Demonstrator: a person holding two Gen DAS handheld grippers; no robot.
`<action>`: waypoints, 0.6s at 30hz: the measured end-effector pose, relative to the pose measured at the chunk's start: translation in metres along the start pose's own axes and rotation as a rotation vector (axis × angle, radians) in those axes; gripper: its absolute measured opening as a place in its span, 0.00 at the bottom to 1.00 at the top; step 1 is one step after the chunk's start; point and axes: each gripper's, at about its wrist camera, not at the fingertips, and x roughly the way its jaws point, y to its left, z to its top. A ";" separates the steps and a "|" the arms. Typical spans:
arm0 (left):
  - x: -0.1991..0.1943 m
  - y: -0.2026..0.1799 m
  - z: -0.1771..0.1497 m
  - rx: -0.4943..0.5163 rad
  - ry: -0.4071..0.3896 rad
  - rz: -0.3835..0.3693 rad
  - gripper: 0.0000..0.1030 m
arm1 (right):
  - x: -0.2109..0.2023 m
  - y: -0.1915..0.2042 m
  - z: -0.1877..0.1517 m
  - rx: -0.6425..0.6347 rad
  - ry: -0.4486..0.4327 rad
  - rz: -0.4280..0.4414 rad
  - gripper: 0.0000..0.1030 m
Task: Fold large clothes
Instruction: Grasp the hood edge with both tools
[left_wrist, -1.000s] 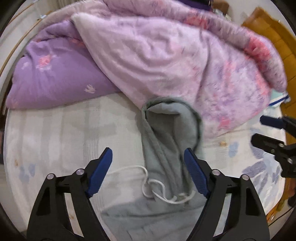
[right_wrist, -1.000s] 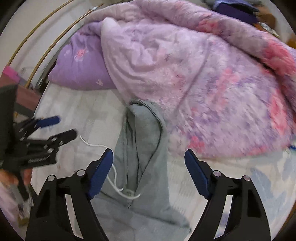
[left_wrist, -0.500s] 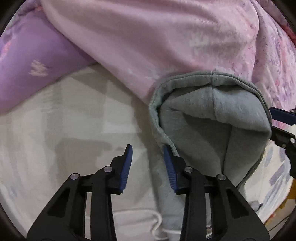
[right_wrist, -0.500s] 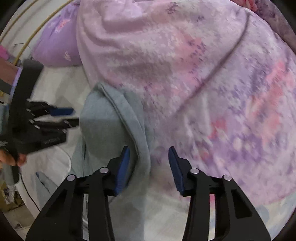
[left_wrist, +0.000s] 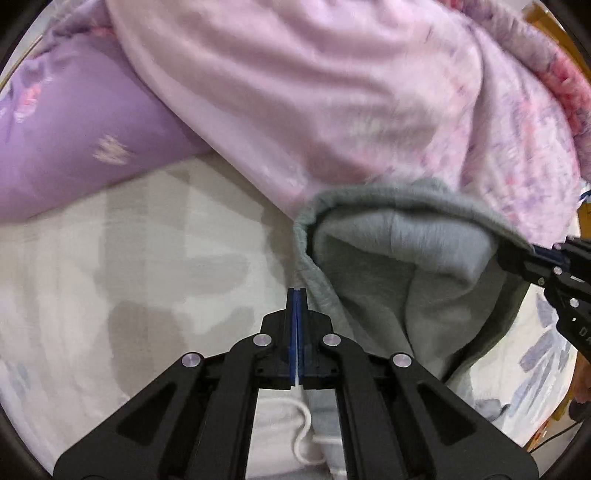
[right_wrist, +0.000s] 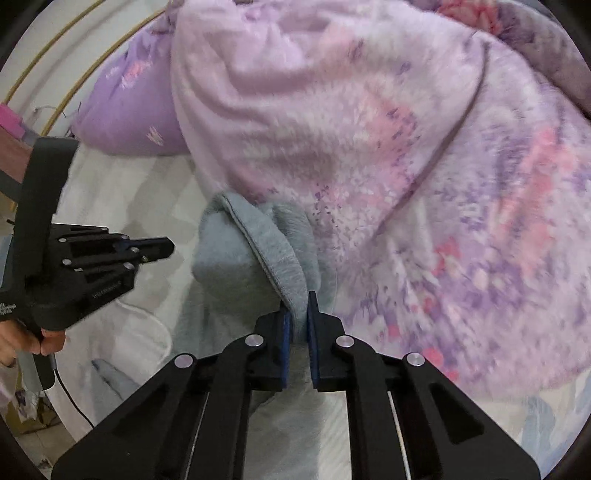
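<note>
A grey hoodie (left_wrist: 399, 280) lies on the pale bed sheet (left_wrist: 110, 295), hood open toward the quilt. Its white drawstring (left_wrist: 304, 432) curls below my left gripper. My left gripper (left_wrist: 297, 295) is shut, its tips just left of the hood's left rim; no cloth shows between the pads. My right gripper (right_wrist: 297, 306) is shut on the hood's right rim (right_wrist: 280, 258), cloth pinched between the blue pads. The right gripper also shows in the left wrist view (left_wrist: 532, 258) at the hood's right edge. The left gripper shows in the right wrist view (right_wrist: 162, 245), left of the hood.
A pink and purple floral quilt (left_wrist: 332, 103) is bunched just behind the hood and touches it. A purple pillow (left_wrist: 74, 147) lies at the back left. A wooden floor edge (left_wrist: 546, 22) shows at the far right.
Both grippers have closed from half open. The right one has taken hold of the hood's right rim. The left one has shut beside the left rim.
</note>
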 end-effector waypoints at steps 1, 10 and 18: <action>-0.012 0.003 -0.003 0.002 -0.009 0.003 0.00 | -0.008 0.002 -0.002 0.006 -0.010 0.007 0.07; -0.017 -0.005 -0.029 0.007 -0.018 0.019 0.80 | -0.061 0.038 -0.030 0.001 -0.055 0.064 0.07; 0.036 -0.004 -0.011 -0.010 -0.086 0.049 0.80 | -0.073 0.048 -0.045 -0.036 -0.054 0.140 0.07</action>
